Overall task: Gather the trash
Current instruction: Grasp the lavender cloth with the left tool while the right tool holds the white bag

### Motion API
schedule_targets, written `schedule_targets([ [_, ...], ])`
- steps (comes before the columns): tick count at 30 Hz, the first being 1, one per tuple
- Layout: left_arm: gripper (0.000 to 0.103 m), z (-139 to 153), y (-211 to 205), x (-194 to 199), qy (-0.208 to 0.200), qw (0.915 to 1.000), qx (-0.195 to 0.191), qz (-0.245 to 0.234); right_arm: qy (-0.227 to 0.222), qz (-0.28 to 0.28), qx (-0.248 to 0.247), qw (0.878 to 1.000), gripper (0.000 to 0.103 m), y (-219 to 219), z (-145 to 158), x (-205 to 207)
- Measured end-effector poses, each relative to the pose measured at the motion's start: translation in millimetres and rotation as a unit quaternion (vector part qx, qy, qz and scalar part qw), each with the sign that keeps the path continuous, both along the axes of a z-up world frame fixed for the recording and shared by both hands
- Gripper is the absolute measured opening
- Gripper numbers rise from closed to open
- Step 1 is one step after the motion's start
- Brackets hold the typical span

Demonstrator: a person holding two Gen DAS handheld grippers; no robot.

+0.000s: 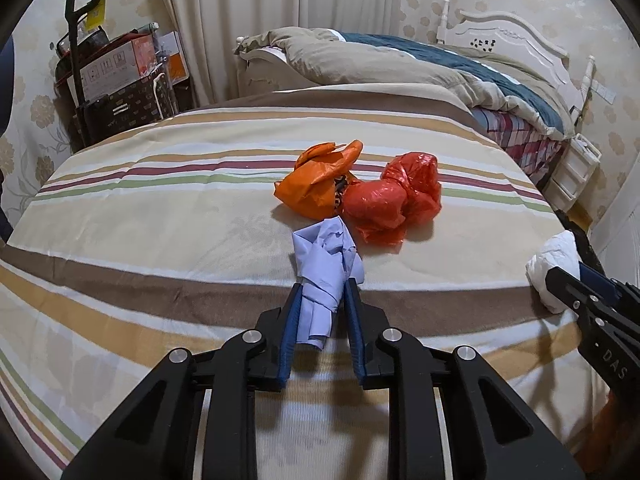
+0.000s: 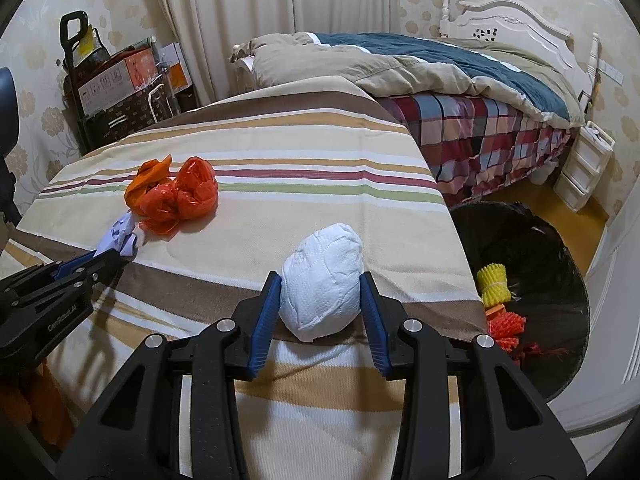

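Observation:
My left gripper (image 1: pixel 322 286) is shut on a crumpled pale blue paper (image 1: pixel 326 256) just above the striped cloth (image 1: pixel 160 216); the paper also shows in the right wrist view (image 2: pixel 122 236). My right gripper (image 2: pixel 320 280) is shut on a white crumpled paper wad (image 2: pixel 322 286), also seen at the right edge of the left wrist view (image 1: pixel 554 268). An orange plastic bag (image 1: pixel 316 180) and a red plastic bag (image 1: pixel 394 198) lie together on the cloth beyond the blue paper. A black-lined trash bin (image 2: pixel 536 240) stands on the floor to the right.
The bin holds yellow foam netting (image 2: pixel 495 284) and orange-red netting (image 2: pixel 505 330). A bed with a plaid sheet (image 2: pixel 480 136) and a quilt stands behind. Boxes and a black trolley (image 2: pixel 76 80) stand at the back left. White drawers (image 2: pixel 584 168) stand at the right.

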State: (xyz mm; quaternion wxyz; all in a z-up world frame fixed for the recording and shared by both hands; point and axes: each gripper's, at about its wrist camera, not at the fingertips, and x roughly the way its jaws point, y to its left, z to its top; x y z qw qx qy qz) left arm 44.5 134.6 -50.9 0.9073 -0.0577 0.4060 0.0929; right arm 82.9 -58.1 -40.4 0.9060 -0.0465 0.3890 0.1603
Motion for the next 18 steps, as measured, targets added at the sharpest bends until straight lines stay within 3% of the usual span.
schedule_targets([
  [18, 0.024, 16.8, -35.6, -18.0, -0.038, 0.9987, -0.011, -0.033, -0.023, -0.024, 0.013, 0.999, 0.039, -33.3, 14.4, -22.9],
])
